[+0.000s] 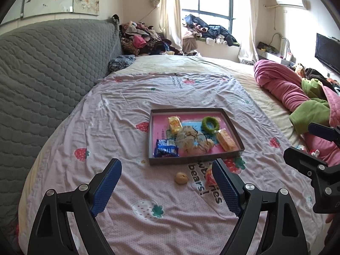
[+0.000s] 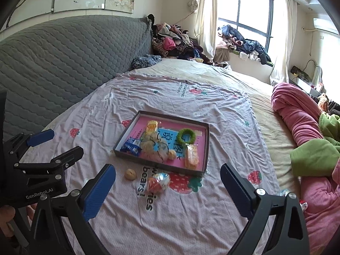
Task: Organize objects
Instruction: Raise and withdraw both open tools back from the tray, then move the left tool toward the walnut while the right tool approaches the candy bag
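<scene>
Left wrist view, left to right. Grey quilted headboard [image 1: 53, 68] fills the left of frame; bed sheet [image 1: 119, 131] with strawberry print runs across the centre. Left gripper [image 1: 166, 188] at lower centre, jaws wide apart, nothing between the pads. Small tan round object [image 1: 181, 178] lies on the sheet in the gap between the fingers, nearer the right finger, not touched. Orange-and-clear wrapped ball [image 1: 209, 175] just right of it, partly hidden behind the right finger. Above both, at centre frame: shallow box tray [image 1: 152, 136] with pink lining. Contents: blue snack packet [image 1: 166, 150] lower left, yellow packet [image 1: 175, 125] upper left, crumpled clear bag [image 1: 192, 140] in the middle, green ring [image 1: 210, 123] upper right, orange wrapped bar [image 1: 227, 141] at right. Right gripper [image 1: 314, 146] enters at the right edge, side-on. Pink blanket [image 1: 282, 85] at far right.

Right wrist view, left to right. The left gripper shows at lower left, side-on, jaws apart. Right gripper [image 2: 167, 189] at lower centre, jaws spread wide, empty. Tan object lies just above its left finger; wrapped ball sits on the sheet between the fingers, fully visible here, between the gripper and the tray's near wall. This view alone shows a small tan bun [image 2: 172, 154] inside the tray beside the bag.
</scene>
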{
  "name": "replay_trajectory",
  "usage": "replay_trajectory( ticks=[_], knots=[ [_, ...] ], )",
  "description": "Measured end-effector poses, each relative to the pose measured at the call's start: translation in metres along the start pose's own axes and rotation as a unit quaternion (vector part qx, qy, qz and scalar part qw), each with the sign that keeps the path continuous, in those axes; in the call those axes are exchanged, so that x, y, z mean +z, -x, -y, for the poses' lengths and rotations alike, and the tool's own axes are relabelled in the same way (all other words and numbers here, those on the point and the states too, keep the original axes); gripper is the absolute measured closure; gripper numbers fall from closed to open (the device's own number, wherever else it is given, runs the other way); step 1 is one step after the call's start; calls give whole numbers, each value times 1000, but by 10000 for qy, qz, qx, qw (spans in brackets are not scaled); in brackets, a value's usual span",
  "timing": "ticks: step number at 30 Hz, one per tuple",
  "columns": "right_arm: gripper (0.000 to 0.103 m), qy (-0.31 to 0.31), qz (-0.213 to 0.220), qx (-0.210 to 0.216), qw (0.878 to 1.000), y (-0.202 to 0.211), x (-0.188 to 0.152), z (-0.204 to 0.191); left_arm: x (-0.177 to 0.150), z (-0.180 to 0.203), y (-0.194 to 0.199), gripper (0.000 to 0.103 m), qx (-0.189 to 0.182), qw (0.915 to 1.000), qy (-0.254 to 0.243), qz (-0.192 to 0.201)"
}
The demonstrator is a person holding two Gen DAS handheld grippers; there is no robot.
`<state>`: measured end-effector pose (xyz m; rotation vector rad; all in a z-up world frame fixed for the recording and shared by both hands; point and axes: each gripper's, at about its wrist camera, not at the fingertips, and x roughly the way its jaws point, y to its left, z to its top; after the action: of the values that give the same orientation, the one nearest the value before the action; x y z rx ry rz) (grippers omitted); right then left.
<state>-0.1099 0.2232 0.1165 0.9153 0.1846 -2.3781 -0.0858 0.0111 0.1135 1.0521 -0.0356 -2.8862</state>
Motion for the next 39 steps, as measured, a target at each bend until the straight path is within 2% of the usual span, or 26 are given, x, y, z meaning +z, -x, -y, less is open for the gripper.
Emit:
replay_trajectory(
  ticks=[16, 31, 39],
  knots=[
    [3, -98, -437, 99, 9989, -26, -48, -5, -41, -3, -21, 15, 10, 9993, 30, -368],
    [3, -175, -644, 118, 9977, -52, -59, -6, -62, -1, -54, 15, -24, 9982, -22, -603],
    [3, -267, -754, 117, 9967, -78, -62, -5, -74, -4, -85, 15, -38, 9969, -72, -780]
  ],
)
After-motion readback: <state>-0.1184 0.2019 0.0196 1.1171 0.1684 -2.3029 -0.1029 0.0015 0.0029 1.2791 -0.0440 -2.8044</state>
